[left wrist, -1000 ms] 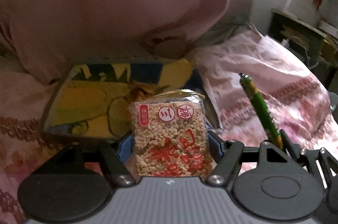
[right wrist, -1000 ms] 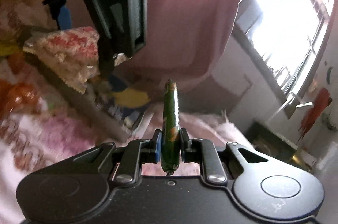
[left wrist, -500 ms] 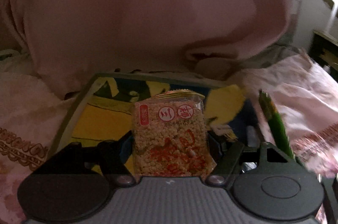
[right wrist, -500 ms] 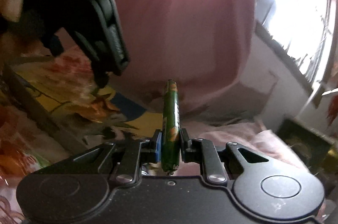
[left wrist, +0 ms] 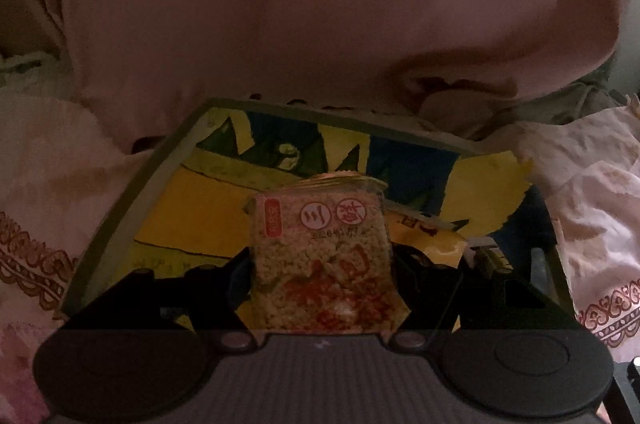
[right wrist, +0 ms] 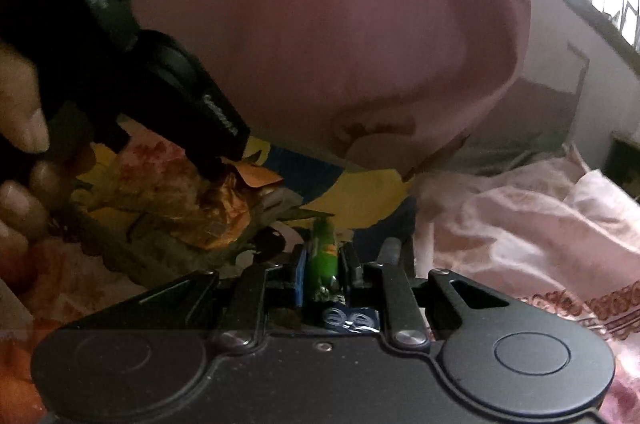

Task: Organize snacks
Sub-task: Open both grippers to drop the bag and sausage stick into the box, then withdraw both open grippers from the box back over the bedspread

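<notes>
Both hand-held grippers now lower over yellow-blue box (left wrist: 168,192), pink cloth filling view. Left hand-held gripper (left wrist: 322,260) clamps rice-crisp packet (left wrist: 320,256), red seals, printed date unreadable. Right hand-held gripper (right wrist: 322,264) clenches green sausage stick (right wrist: 323,248) over box.

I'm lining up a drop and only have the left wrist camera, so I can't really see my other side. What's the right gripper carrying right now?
Observer: The right gripper is shut on a green snack stick.
Operator: Which way does it point?
Observer: Toward the blue-and-yellow printed box, just ahead of it.
Operator: Does that camera show my side at all?
Observer: Yes. At its left edge, a hand is wrapped round the left gripper, the one that holds your rice packet.
</notes>
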Demonstrator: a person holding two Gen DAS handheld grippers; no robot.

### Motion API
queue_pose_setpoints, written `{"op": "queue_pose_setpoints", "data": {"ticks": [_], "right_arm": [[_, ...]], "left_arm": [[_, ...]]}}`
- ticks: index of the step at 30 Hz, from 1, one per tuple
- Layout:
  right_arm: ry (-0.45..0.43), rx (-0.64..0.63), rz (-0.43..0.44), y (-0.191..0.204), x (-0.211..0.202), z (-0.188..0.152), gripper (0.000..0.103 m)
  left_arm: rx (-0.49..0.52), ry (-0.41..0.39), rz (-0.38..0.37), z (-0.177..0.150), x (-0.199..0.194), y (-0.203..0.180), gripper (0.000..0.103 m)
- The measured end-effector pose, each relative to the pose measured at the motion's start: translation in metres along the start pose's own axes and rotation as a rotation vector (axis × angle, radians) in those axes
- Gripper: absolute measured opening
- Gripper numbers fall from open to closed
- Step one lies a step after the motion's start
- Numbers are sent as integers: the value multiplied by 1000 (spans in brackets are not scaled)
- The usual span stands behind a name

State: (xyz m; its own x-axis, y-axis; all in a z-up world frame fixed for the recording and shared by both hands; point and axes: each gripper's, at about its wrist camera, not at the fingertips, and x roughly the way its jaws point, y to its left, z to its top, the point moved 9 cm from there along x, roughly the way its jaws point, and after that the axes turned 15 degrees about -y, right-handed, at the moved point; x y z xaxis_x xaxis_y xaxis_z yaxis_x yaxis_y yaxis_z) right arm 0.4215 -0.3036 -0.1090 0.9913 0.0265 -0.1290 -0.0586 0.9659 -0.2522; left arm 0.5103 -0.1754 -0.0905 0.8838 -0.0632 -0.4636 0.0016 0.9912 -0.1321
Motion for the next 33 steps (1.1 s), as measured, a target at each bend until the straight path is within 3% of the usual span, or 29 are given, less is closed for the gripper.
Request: {"op": "queue_pose_setpoints", "data": {"ticks": [4,9,13,19,27,33], "right_arm": [[26,61,6,-3,5,-7,20],[31,93,-5,-10,7,-7,29],[33,121,-13,-14,5,-6,43],[2,167,-38,-27,-7,5,67],[-83,239,-94,-53,-44,35,95],[-162,244,-131,-63,-81,63,102]], "left_arm": [[6,4,3,-1,1,0,75],[-14,16,13,-3,2,0,78],[-25,18,27,-5,0,2,89],[2,-46,23,10,-20,-1,100],[-1,-120,0,36,-69,4,102],[41,-181,-4,41,-117,12,102]]}}
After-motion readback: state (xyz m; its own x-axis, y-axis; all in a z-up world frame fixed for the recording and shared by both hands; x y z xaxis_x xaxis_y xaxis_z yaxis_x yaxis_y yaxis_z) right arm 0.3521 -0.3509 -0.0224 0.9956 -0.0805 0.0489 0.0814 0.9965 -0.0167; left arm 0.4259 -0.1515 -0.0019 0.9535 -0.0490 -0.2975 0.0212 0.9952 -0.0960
